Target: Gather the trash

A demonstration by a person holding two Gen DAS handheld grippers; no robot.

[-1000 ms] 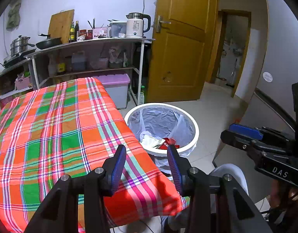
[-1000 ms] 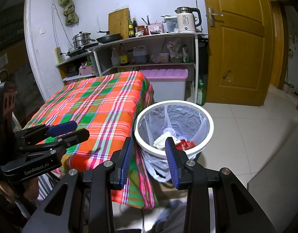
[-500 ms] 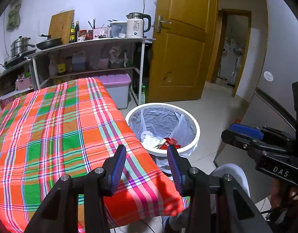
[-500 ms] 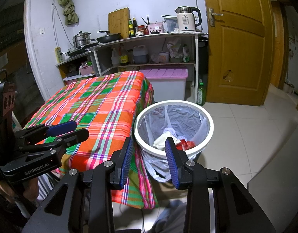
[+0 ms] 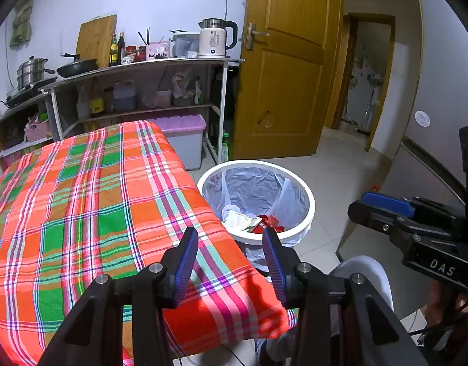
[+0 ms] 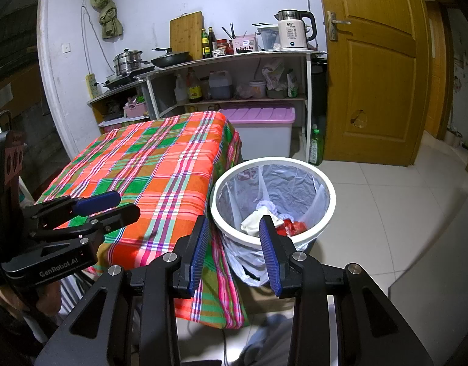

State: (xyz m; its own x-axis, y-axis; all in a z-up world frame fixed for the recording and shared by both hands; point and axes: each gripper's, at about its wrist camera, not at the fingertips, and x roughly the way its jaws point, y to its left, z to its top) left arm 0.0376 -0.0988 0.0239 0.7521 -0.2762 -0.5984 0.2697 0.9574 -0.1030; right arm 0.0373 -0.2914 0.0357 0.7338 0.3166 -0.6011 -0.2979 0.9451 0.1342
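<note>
Apparently final step | left tongs point(image 5: 230, 238) agape, empty, above plaid-clothed bench point(image 5: 90, 201) corner | right tongs point(image 6: 234, 227) agape, empty, near round white plastic bin point(image 6: 272, 164) | crumpled white and red trash point(image 6: 273, 224) inside bin liner | bench shows no litter | next: scan for strays, otherwise finish.

Indoor light, even, moderately bright. Soft shadow under left gripper point(image 5: 230, 248) on tablecloth point(image 5: 81, 207). Strong fisheye bending, black vignette corners. Focus sharp throughout.
</note>
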